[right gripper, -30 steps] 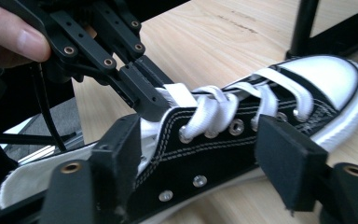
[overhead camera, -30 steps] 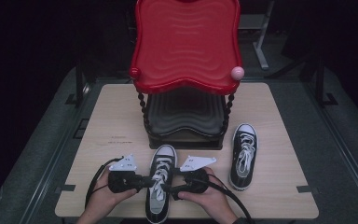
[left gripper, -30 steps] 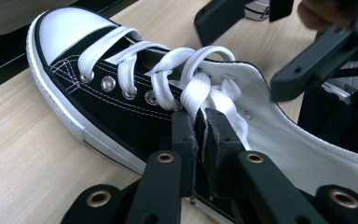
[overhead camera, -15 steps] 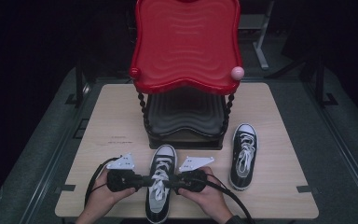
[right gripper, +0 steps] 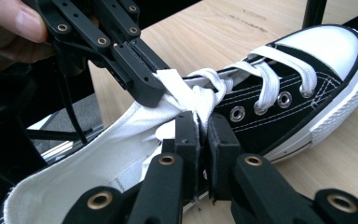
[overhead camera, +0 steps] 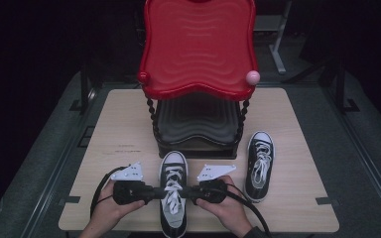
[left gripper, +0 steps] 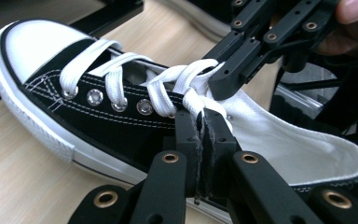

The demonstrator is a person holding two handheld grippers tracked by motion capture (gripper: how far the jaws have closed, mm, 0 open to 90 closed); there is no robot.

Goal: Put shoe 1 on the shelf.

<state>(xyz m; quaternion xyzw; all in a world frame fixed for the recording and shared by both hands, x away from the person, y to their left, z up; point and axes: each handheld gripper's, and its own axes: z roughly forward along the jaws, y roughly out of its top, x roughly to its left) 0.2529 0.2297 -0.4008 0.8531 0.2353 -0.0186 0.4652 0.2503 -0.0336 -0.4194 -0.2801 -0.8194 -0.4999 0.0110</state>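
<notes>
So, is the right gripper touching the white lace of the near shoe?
Touching. In the right gripper view the right gripper has just been closing, and its jaws now pinch the white lace of the near shoe between them.

Room's pitch dark around the lit table (overhead camera: pixel 297 148), red tray (overhead camera: pixel 198 49) slightly glossy. Gripper views are sharp mid-frame, jaws up close go soft, soft shadows only.

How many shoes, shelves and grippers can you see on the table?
Shoes: 2, the near shoe and the far shoe
Red-topped shelf: 1
Grippers: 2, the left gripper and the right gripper, each pinching the near shoe's lace
Total: 5
</notes>
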